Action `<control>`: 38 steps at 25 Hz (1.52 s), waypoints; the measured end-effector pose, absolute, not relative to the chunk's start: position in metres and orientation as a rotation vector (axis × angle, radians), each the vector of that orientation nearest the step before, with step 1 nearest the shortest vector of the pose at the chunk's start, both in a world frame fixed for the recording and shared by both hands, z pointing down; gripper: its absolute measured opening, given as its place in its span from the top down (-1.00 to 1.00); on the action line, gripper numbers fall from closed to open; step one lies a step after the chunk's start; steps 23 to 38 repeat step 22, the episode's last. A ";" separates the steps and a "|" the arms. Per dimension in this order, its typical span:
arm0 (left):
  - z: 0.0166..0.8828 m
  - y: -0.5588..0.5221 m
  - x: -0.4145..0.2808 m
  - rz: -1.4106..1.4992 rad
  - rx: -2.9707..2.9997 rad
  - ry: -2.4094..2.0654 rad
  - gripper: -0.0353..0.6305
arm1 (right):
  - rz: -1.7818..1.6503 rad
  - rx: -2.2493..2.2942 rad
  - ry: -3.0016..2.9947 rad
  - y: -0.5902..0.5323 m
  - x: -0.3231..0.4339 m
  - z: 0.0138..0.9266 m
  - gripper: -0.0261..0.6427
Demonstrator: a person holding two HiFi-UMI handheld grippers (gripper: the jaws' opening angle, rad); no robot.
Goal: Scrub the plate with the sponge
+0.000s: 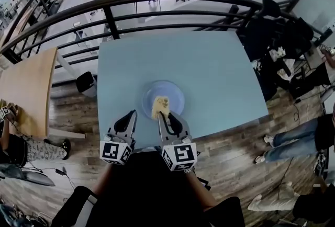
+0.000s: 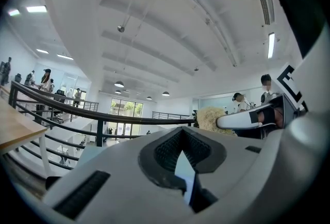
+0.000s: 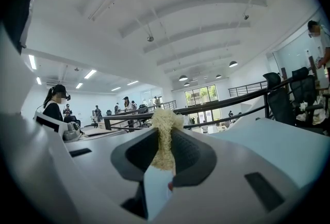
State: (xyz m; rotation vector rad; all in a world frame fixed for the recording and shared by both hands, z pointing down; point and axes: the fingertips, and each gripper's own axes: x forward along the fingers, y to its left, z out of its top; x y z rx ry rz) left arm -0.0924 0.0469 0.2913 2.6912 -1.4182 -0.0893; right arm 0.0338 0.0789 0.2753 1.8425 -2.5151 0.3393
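Left claw (image 1: pixel 133 114): clenched and empty, pads pressed together with nothing between them. It hangs over the near edge of the surface, just left of the plate.
Right claw (image 1: pixel 162 116): grasping the sponge, pinching it at the lower end so the frayed top stands clear of the pads.
Sponge (image 1: pixel 160 105): pale yellow and fibrous, over the near half of the plate. Whether it presses on the plate cannot be told.
Plate (image 1: pixel 176 91): shallow, translucent blue, flat on the surface near its front edge, with nothing holding it.
Surface (image 1: pixel 220 71): light blue and bare apart from the plate, with wide room left, right and beyond it.
Risk: the plate is unsteadied, so a hard stroke would likely slide it, and a pull toward the person could carry it off the near edge. A thin pinch might let the sponge twist out.
Room: strokes away or sideways look safest.
Railing (image 1: pixel 157 10): dark bars past the far edge, well apart from the work.
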 end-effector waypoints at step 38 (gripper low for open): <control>0.296 0.055 -0.092 -0.098 2.682 -1.422 0.89 | 0.350 1.843 -2.496 0.086 0.039 0.278 0.71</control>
